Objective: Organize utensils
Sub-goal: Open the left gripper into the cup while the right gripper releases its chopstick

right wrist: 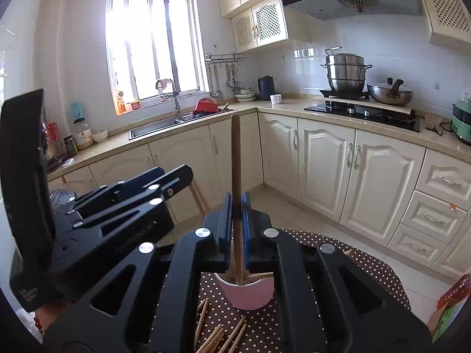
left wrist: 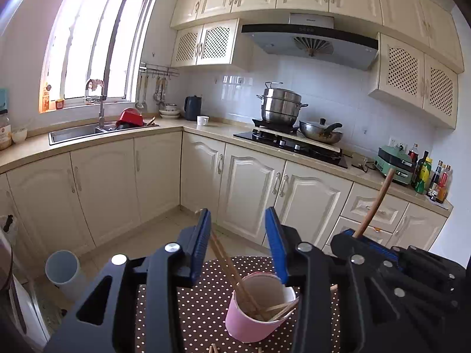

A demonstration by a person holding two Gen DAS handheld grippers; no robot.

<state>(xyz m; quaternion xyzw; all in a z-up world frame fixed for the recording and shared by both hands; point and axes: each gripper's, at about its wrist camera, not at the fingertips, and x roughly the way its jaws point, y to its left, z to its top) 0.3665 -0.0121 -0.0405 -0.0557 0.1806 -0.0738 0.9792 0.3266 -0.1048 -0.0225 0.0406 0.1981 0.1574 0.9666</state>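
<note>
Clamping a wooden utensil handle (right wrist: 235,158) upright in the right claw (right wrist: 237,206), long axis near vertical, lower end entering the pink cup (right wrist: 247,294) directly below. Standing parted around chopsticks (left wrist: 223,256) leaning in the same cup, left claw (left wrist: 240,247), pads not pressing. Lying loose near the polka-dot counter (right wrist: 368,264) front edge: more chopsticks (right wrist: 217,335).

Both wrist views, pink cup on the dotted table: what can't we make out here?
- Right wrist view: pink cup mouth and contents, hidden behind the right claw body.
- Right wrist view: lower end of the wooden stick the claw is shut on, hidden by its fingers.
- Left wrist view: cup base, cut by the bottom edge.
- Right wrist view: loose chopsticks on the table, count unclear, cut by the edge.
</note>
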